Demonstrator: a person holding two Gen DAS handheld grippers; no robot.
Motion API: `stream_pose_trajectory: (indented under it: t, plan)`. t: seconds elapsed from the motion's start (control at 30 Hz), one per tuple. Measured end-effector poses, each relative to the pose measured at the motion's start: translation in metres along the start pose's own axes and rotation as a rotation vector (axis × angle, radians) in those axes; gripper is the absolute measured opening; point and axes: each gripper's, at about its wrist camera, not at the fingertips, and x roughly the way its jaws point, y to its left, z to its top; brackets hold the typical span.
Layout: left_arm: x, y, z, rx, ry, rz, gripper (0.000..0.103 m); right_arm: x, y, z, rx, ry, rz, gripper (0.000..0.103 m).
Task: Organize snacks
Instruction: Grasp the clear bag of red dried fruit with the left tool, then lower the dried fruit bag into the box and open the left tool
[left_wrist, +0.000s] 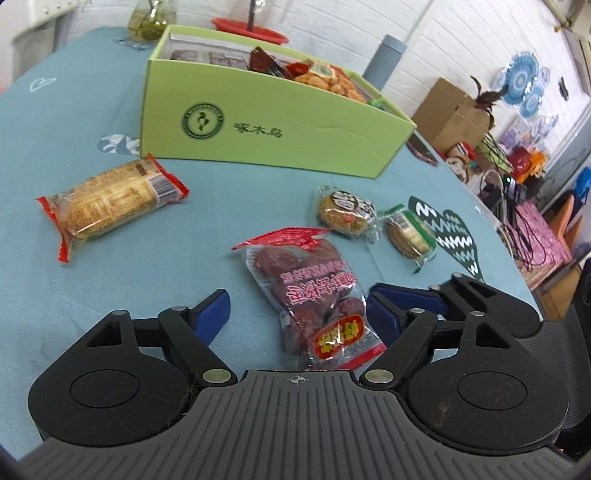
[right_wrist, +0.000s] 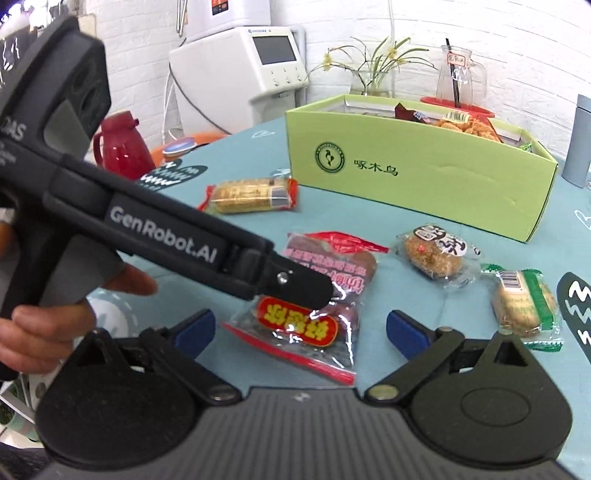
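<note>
The left gripper (left_wrist: 297, 306) stands wide open and empty, its blue pads to either side of the red-date packet (left_wrist: 314, 295), which lies flat on the teal tablecloth (left_wrist: 110, 266). The right gripper (right_wrist: 300, 328) is likewise spread and holds nothing, the same packet just ahead between its fingers. Behind sits the green snack box (left_wrist: 273, 125), partly filled.

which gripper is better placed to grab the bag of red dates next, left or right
Left, probably. The left gripper is open with the date bag lying between its fingers, and the right-wrist view shows it right over the bag. The right gripper is open too, but the left one crosses in front of it.
</note>
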Motion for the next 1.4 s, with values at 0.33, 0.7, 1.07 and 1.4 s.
stream_pose_trajectory:
  t: [0.33,0.7,1.07,1.4]
  plan:
    - [-0.014,-0.016,0.004,0.042,-0.051,-0.025,0.013,-0.009,0.004,0.007,0.018,-0.067,-0.038,0.081]
    - [-0.038,-0.008,0.103,0.042,-0.199,-0.037,0.014,-0.004,-0.018,0.092,-0.069,-0.222,-0.061,0.082]
    - [0.067,0.039,0.220,0.019,-0.055,0.006,0.020,0.098,-0.106,0.181,-0.045,-0.054,-0.024,0.082]
    - [0.022,0.023,0.198,0.051,-0.248,-0.042,0.069,0.034,-0.096,0.144,-0.009,-0.204,-0.042,0.093]
